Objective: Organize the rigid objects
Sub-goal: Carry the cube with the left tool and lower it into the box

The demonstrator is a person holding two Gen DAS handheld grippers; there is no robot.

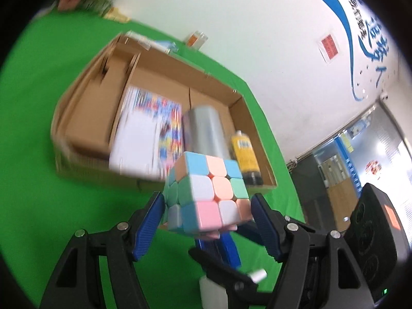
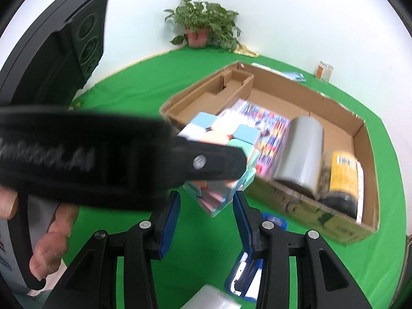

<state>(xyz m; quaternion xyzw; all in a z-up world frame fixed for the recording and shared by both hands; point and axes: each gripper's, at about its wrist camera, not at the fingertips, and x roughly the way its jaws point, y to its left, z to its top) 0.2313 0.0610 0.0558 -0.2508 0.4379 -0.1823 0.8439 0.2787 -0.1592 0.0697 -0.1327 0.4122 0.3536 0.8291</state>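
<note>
near the cardboard box [image 1: 164,87] | left gripper [image 1: 207,203] clamped on cube [image 1: 208,193] | right gripper [image 2: 206,206] apart, cube's corner between, untouched

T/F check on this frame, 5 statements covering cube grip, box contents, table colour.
1. The left hand-held gripper holds the pastel puzzle cube. True.
2. The cardboard box is empty. False: it holds a colourful flat pack, a grey cylinder and a yellow-labelled bottle.
3. The table cover is green. True.
4. The right hand-held gripper is clamped on the cube. False: its pads stand apart from it, with the cube's lower corner between them.
5. The potted plant sits inside the box. False: it stands by the wall, behind the box.
</note>
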